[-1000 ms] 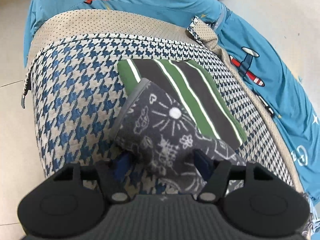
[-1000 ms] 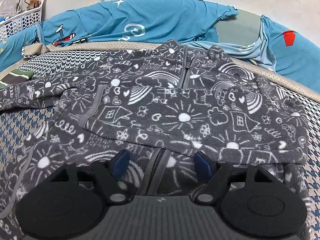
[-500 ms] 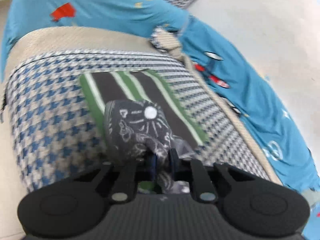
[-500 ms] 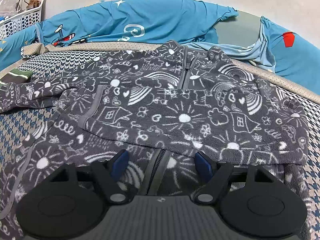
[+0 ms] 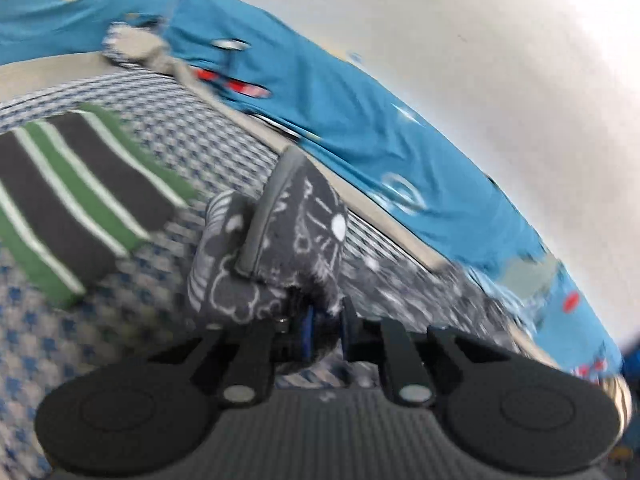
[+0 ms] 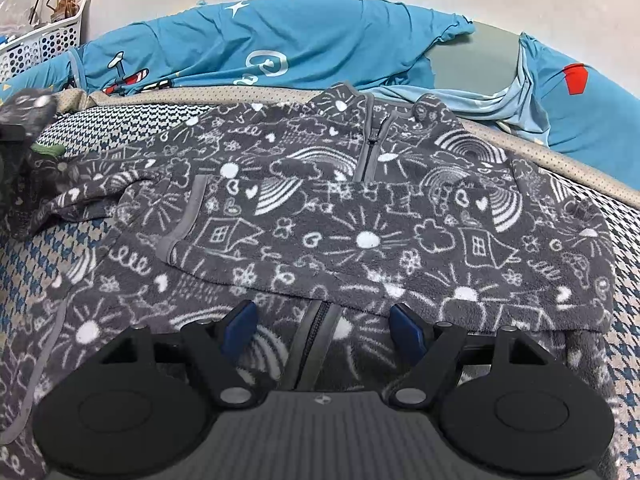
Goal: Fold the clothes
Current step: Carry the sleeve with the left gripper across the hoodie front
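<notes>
Pinching the cuffed sleeve [image 5: 280, 240] of the grey doodle-print fleece jacket [image 6: 320, 216], the left tongs [image 5: 324, 332] are clamped on it. The jacket lies spread on the houndstooth bed cover [image 6: 24, 264], with the right tongs [image 6: 320, 326] standing apart above its zipper [image 6: 316, 344].

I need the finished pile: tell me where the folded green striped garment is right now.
In the left wrist view, the green striped garment lies at the left on the houndstooth cover, just left of the sleeve cuff pinched in the left gripper.
</notes>
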A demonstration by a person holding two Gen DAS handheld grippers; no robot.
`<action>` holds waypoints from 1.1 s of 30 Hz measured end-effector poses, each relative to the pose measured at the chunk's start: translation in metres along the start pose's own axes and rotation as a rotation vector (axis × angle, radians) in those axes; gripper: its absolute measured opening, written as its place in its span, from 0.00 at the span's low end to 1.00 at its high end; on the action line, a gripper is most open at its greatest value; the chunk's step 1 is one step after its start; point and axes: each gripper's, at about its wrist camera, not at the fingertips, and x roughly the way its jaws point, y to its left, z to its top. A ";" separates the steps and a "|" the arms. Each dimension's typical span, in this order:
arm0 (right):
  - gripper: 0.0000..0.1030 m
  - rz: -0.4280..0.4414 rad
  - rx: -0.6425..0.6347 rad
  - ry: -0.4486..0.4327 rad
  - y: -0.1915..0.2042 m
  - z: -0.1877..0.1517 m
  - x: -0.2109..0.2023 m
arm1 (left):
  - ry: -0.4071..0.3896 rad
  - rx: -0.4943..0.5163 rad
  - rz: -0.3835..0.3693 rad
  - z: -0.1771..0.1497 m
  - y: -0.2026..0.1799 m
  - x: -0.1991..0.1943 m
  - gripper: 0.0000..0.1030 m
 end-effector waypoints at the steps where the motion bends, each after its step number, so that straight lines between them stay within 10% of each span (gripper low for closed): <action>1: 0.71 0.001 0.007 -0.007 -0.001 0.002 -0.001 | 0.013 0.023 -0.016 -0.004 -0.009 0.004 0.11; 13: 0.71 0.163 0.258 -0.061 -0.035 0.019 -0.012 | 0.279 0.290 -0.108 -0.076 -0.079 0.050 0.17; 24: 0.71 0.282 0.430 -0.030 -0.047 0.023 -0.004 | 0.343 0.443 -0.130 -0.086 -0.084 0.043 0.50; 33: 0.71 0.308 0.439 -0.053 -0.038 0.029 0.007 | 0.331 0.423 -0.104 -0.077 -0.073 0.039 0.51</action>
